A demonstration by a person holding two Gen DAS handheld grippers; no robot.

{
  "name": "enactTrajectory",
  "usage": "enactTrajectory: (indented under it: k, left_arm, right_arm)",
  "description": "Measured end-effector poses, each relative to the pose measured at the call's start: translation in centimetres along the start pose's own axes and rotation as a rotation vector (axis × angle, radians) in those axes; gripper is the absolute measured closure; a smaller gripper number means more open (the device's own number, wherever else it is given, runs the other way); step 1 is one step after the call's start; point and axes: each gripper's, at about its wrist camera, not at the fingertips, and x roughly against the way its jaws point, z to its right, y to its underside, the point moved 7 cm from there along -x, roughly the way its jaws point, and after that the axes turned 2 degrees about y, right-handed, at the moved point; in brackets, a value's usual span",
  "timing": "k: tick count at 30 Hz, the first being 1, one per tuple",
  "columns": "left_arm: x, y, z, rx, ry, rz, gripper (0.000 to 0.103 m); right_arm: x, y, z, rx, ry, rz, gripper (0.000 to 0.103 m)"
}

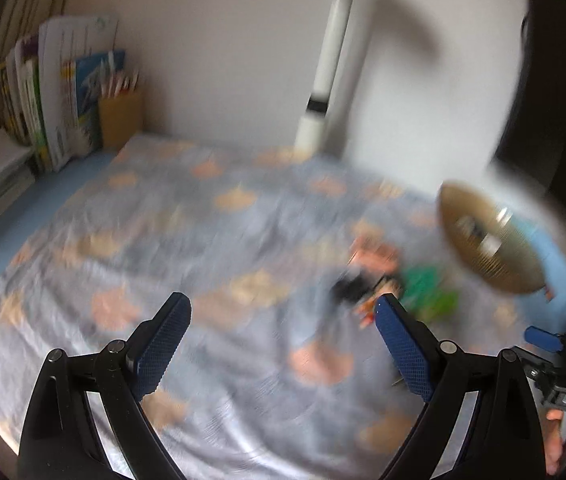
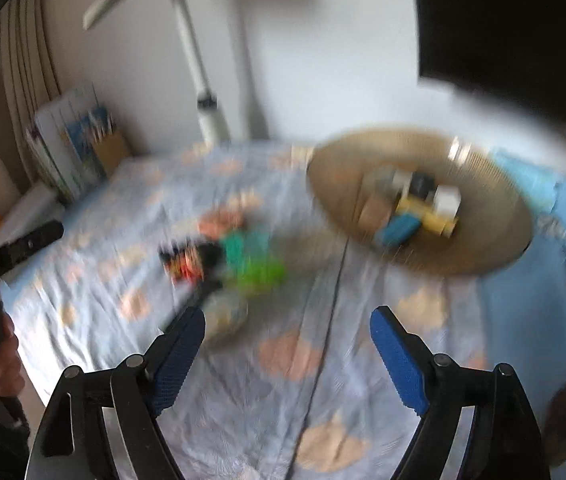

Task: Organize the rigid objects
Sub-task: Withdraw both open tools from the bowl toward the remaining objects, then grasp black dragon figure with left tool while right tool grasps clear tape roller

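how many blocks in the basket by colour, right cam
The view is blurred, so this is a best count of the blocks in the woven basket.
white block: 2
yellow block: 1
blue block: 1
black block: 1
tan block: 1
Total: 6
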Motion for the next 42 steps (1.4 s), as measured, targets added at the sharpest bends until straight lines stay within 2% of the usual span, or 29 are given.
enactTrajectory:
  k: [4, 7, 9, 12, 19, 23, 25, 29, 34, 42]
  left_arm:
    - [-1.8, 1.9, -0.9, 0.008, -0.036, -0.024, 0.010]
    - [-2.8, 3.3, -1.1, 0.031, -0.051, -0.055, 0.010]
    - [-3.2, 3.4, -0.7, 0.004, -0.047, -0.082, 0.010]
    - [-3.1, 3.5, -0.2, -0.023, -0.063, -0.076, 0.010]
    - [-3.5, 3.9, 0.0, -0.023, -0.034, -0.123, 0.010]
    - [-3.7, 4.2, 0.1, -0.019, -0.036, -0.149, 0.010]
    - [-4.1, 4.4, 0.4, -0.042, -0.036, -0.175, 0.010]
    - [-4.4, 4.0, 1.3, -0.083, -0.015, -0.196, 0.010]
    - [-4.6, 2.2, 2.0, -0.123, 0.014, -0.183, 0.010]
    - [-7.6, 0.3, 2.4, -0.195, -0.029, -0.204, 0.010]
  right_arm:
    - [-3.5, 3.4, -0.6, -0.032, -0.025, -0.092, 0.019]
    - [-4.5, 4.3, -0.3, -0.029, 0.004, -0.097, 0.019]
    - [-5.2, 4.9, 0.1, -0.029, 0.039, -0.113, 0.019]
    - [-5.1, 4.7, 0.1, -0.020, 0.051, -0.102, 0.013]
    - [-5.3, 4.8, 0.4, -0.038, 0.057, -0.118, 0.008]
    - [-5.3, 4.8, 0.4, -0.041, 0.073, -0.134, 0.007]
    - [-5.3, 4.7, 0.0, -0.070, 0.050, -0.151, 0.007]
    - [-5.6, 4.0, -2.2, -0.140, -0.041, -0.200, 0.007]
    - [-6.7, 3.7, -4.1, -0.097, 0.023, -0.221, 0.006]
    - [-7.2, 3.8, -4.4, -0.087, 0.101, -0.208, 0.003]
